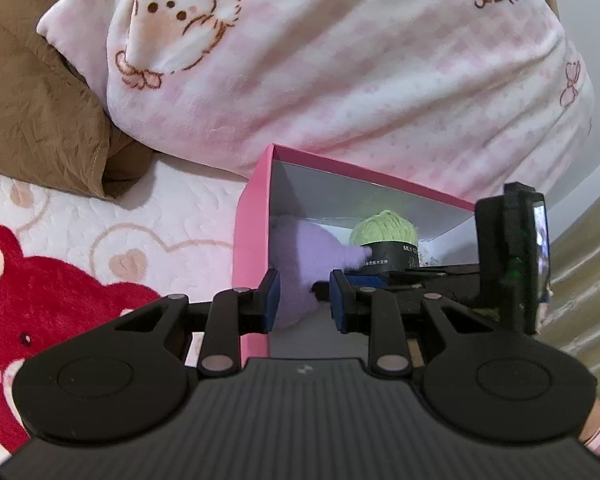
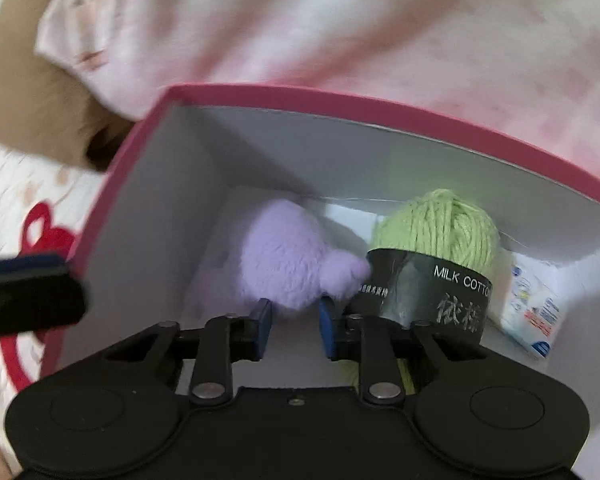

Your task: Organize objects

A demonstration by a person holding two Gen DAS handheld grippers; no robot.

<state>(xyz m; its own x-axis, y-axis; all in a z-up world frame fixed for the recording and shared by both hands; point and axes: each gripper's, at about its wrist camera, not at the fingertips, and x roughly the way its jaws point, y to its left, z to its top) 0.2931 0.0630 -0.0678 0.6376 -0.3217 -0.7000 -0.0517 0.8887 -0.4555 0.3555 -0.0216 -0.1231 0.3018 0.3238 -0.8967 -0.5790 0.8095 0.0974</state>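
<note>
1. Blue rubber pads line the right gripper (image 2: 295, 326), which reaches inside the pink box (image 2: 112, 184); its jaws stand slightly apart with nothing between them, their tips just short of the purple plush toy (image 2: 284, 256).
2. The left gripper (image 1: 305, 299) sits at the box's near left wall; its left finger lies outside that wall and its right finger inside, jaws partly open and holding nothing.
3. On the box's white floor the plush toy lies toward the left wall, one small limb touching the black label of the green yarn ball (image 2: 440, 232).
4. The yarn ball stands to the right of the toy, near the box's back wall; its label reads "MILK COTTO…".
5. A small white packet with blue print (image 2: 534, 312) lies in the box's right corner, beside the yarn.
6. Left of the box a white blanket with a red bear (image 1: 40, 292) covers the surface.
7. Behind the box rests a pink checked pillow (image 1: 340, 60), with a brown cushion (image 1: 40, 112) to its left.
</note>
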